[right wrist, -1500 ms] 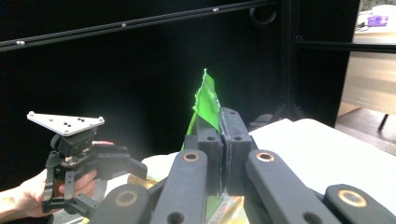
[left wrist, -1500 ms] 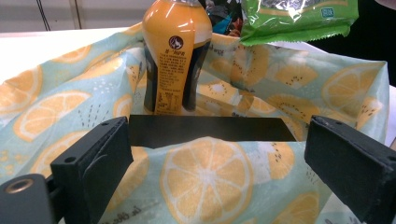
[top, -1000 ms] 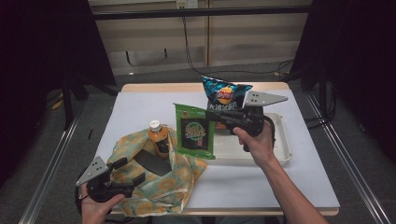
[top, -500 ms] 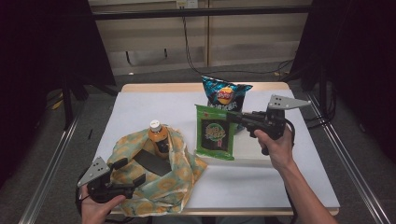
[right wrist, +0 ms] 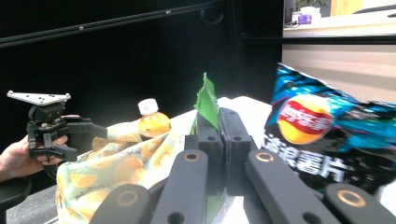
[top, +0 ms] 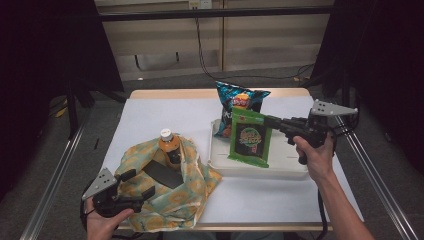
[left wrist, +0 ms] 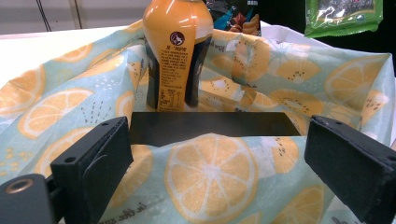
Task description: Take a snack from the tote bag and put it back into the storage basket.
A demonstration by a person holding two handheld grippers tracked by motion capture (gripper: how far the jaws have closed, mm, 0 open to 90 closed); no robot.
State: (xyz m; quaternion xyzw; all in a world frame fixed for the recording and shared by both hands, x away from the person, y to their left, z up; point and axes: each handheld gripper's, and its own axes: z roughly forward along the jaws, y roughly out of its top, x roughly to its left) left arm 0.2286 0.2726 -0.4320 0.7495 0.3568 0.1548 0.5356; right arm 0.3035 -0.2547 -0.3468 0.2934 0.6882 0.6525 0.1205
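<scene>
Pinching the top edge of a flat green snack packet (top: 249, 138), my right gripper (top: 270, 121) has its black jaws pressed nearly together on the foil, and in the right gripper view the packet's green rim (right wrist: 206, 103) sticks up between them. The packet hangs upright over a shallow white plastic tray (top: 290, 167), its lower edge just above or on the tray floor; I cannot tell which. Right behind it a blue crisp bag with a red and yellow logo (top: 240, 102) leans at the tray's far end, and the same bag (right wrist: 322, 135) shows large beside my right jaws.

My left gripper (top: 139, 186) sits low at the near left corner of the white table (top: 150, 115), its jaws spread wide with nothing clamped. In the left gripper view they straddle the near edge of a pale cloth bag printed with orange slices (left wrist: 210, 172), without pressing on it. The bag (top: 190, 185) lies slumped open on the table, well apart from the tray's near left corner. A dark flat rectangular panel (left wrist: 210, 128) lies inside it, and an orange juice bottle with a white cap (top: 169, 147) stands upright behind that panel, wrapped by the cloth on both sides. The bottle's label (left wrist: 170, 74) faces my left camera.
</scene>
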